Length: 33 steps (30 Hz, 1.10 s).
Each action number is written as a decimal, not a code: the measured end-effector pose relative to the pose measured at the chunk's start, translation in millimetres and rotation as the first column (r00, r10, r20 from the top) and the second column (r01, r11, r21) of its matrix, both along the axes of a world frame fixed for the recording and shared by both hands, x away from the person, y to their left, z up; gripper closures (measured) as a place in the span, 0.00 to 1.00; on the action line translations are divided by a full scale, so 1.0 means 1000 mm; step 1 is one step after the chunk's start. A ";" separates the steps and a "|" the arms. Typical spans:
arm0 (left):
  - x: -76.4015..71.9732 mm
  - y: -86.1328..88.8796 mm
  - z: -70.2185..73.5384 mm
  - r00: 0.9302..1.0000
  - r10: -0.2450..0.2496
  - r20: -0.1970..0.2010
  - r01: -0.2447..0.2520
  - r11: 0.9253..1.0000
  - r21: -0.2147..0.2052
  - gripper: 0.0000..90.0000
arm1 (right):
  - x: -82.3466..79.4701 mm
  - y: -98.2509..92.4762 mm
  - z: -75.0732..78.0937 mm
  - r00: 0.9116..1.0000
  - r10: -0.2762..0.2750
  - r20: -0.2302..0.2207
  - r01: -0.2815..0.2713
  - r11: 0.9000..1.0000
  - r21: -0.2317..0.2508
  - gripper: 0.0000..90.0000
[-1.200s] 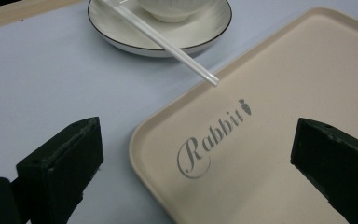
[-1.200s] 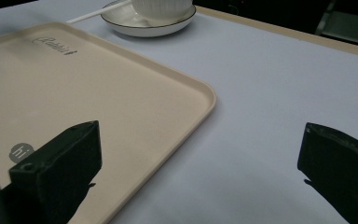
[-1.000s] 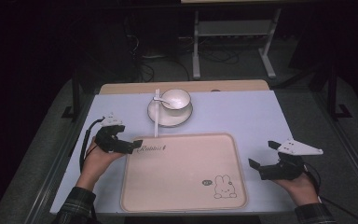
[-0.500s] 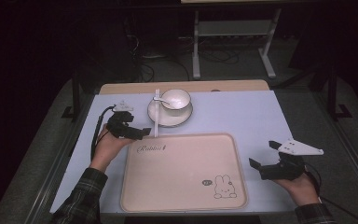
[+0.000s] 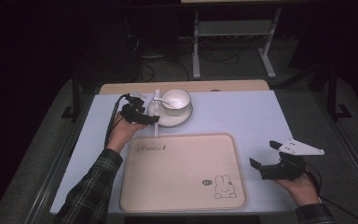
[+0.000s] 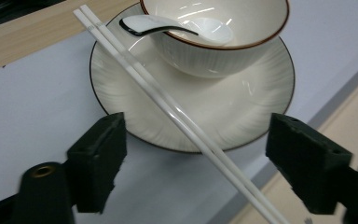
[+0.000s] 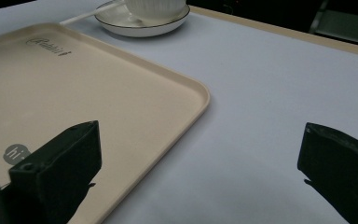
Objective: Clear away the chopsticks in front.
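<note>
The chopsticks lie as a pair across the left rim of the plate, their far ends past the bowl and their near ends reaching onto the table toward the tray. In the left gripper view we see them run slantwise between the two jaws, long axis crossing the gap, with nothing pressing on them yet. Our left hand-held gripper has just been closing but stands well apart, holding nothing. It is by far the nearer one. Our right hand-held gripper rests wide open and empty beside the tray's right edge, well apart from the chopsticks. A spoon leans in the bowl.
</note>
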<state>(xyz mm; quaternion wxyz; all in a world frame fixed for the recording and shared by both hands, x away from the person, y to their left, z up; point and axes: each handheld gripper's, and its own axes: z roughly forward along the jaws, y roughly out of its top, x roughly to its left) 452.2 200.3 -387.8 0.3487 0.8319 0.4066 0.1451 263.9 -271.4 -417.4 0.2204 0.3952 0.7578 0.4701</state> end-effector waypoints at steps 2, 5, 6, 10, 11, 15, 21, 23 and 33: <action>0.006 -0.004 -0.003 1.000 0.000 -0.009 0.000 1.000 0.009 0.27 | 0.000 0.000 0.000 1.000 0.000 -0.001 0.000 1.000 -0.001 0.00; 0.016 -0.010 -0.007 1.000 0.006 -0.013 -0.006 1.000 0.024 0.34 | 0.000 -0.001 0.000 1.000 0.000 0.001 0.000 1.000 0.002 0.00; 0.020 -0.011 -0.009 1.000 0.008 -0.021 -0.007 1.000 0.025 0.37 | 0.000 -0.001 0.000 1.000 0.001 0.003 -0.001 1.000 0.001 0.00; 0.030 -0.015 -0.017 0.999 0.026 -0.036 -0.024 0.998 0.054 0.45 | 0.000 -0.002 0.000 1.000 -0.001 -0.001 0.001 1.000 0.004 0.00; 0.032 -0.016 -0.019 0.999 0.033 -0.039 -0.030 0.998 0.057 0.45 | -0.001 -0.002 0.000 1.000 -0.001 -0.001 0.002 1.000 0.005 0.00; 0.036 -0.016 -0.024 0.998 0.050 -0.033 -0.048 0.997 0.055 0.52 | -0.001 -0.002 0.000 1.000 -0.002 0.000 0.002 1.000 0.008 0.00; 0.040 -0.019 -0.029 0.997 0.056 -0.052 -0.053 0.996 0.070 0.58 | -0.001 -0.003 0.000 1.000 -0.005 -0.002 0.005 1.000 0.009 0.00; 0.041 -0.019 -0.030 0.996 0.062 -0.057 -0.058 0.996 0.073 0.61 | -0.001 -0.003 0.000 1.000 -0.005 -0.002 0.005 1.000 0.008 0.00; 0.053 -0.027 -0.034 0.992 0.120 -0.045 -0.115 0.988 0.104 0.74 | -0.001 -0.003 -0.001 1.000 -0.005 -0.004 0.006 1.000 0.008 0.00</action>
